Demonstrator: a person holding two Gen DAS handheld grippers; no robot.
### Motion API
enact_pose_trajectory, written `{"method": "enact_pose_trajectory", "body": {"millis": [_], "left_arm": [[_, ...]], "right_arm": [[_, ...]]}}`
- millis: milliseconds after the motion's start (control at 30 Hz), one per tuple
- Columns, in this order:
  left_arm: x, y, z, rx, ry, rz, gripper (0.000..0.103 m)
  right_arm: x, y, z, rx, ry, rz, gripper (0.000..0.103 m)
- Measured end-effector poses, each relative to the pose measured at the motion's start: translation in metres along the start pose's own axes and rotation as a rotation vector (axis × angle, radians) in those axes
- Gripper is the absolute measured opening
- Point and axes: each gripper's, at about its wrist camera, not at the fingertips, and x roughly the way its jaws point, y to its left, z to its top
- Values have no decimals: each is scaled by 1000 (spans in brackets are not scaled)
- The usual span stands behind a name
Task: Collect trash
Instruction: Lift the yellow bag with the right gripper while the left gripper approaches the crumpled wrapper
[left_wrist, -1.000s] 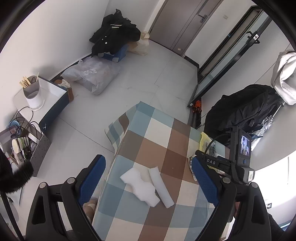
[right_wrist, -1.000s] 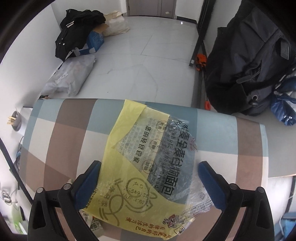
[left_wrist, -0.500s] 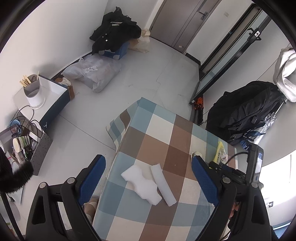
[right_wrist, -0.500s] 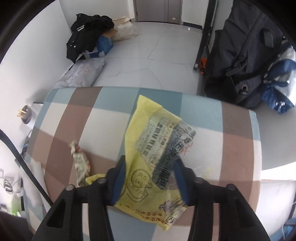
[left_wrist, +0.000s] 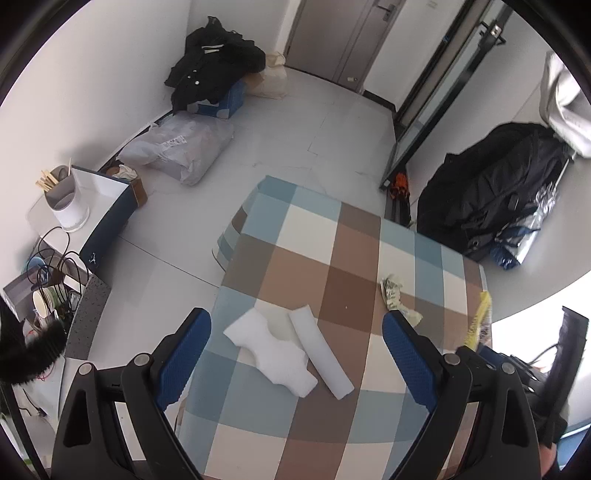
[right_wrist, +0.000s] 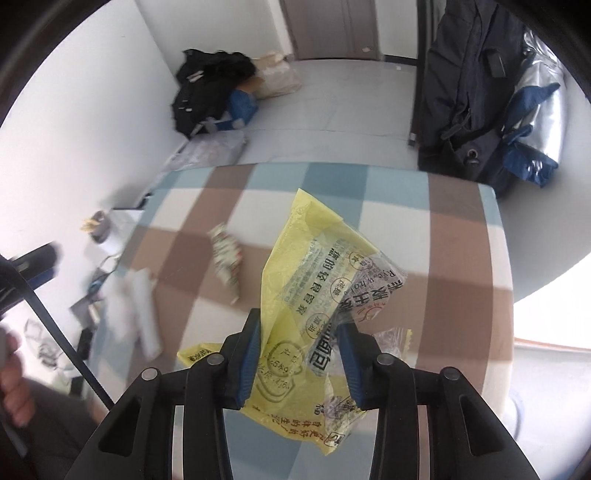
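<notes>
My right gripper (right_wrist: 301, 352) is shut on a yellow and clear plastic bread wrapper (right_wrist: 314, 291) and holds it lifted above the checkered table (right_wrist: 458, 236). The wrapper's edge also shows at the right in the left wrist view (left_wrist: 480, 317). My left gripper (left_wrist: 295, 354) is open and empty, above two white foam pieces (left_wrist: 273, 350) (left_wrist: 321, 350) on the table (left_wrist: 314, 240). A crumpled small wrapper (left_wrist: 393, 295) lies on the table right of the foam; it also shows in the right wrist view (right_wrist: 227, 254).
Black bags (left_wrist: 487, 192) stand on the floor beyond the table's right side. A clear plastic bag (left_wrist: 181, 147), a blue box with black clothes (left_wrist: 214, 74) and a white side stand with a cup (left_wrist: 66, 199) are at the left.
My right gripper closed on the bread wrapper and lifted it off the table, pulling back. The crumpled small wrapper became visible. My left gripper stayed open over the foam.
</notes>
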Motion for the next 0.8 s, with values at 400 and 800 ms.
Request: {"method": "enact_pose_trajectory", "body": {"millis": [400,800], "left_arm": [[1,-28,-19,91,-22,8,92],[4,-47,-30,147,-8,39,92]], "right_arm": [[-41,-1,-58,5,-67,56,39],[-54,-18,-81,41,-102,46,39]]}}
